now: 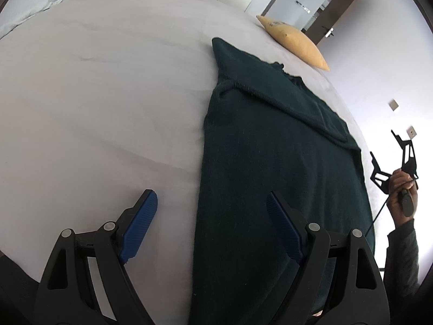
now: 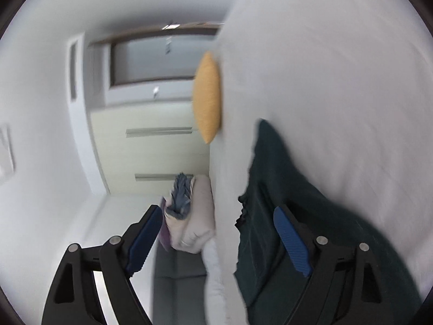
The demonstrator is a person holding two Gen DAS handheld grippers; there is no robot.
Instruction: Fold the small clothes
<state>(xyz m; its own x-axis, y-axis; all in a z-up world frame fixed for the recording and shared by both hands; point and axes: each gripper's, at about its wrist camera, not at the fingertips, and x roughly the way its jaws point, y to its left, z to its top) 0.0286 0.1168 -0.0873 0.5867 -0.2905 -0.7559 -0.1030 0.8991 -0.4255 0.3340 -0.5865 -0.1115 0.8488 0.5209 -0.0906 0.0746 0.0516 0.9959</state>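
Grey bedding (image 1: 94, 94) fills the frame's left, where the left gripper (image 1: 211, 200) hovers, jaws wide and empty. A dark green sweater (image 1: 270, 162) lies flat at centre-right, a yellow cushion (image 1: 295, 42) above it. At far right, the right gripper (image 1: 384, 149), held in a hand (image 1: 400, 189), gapes empty.

Dark green knit sweater (image 1: 270, 162) lies flat on the bed, one sleeve folded across its body
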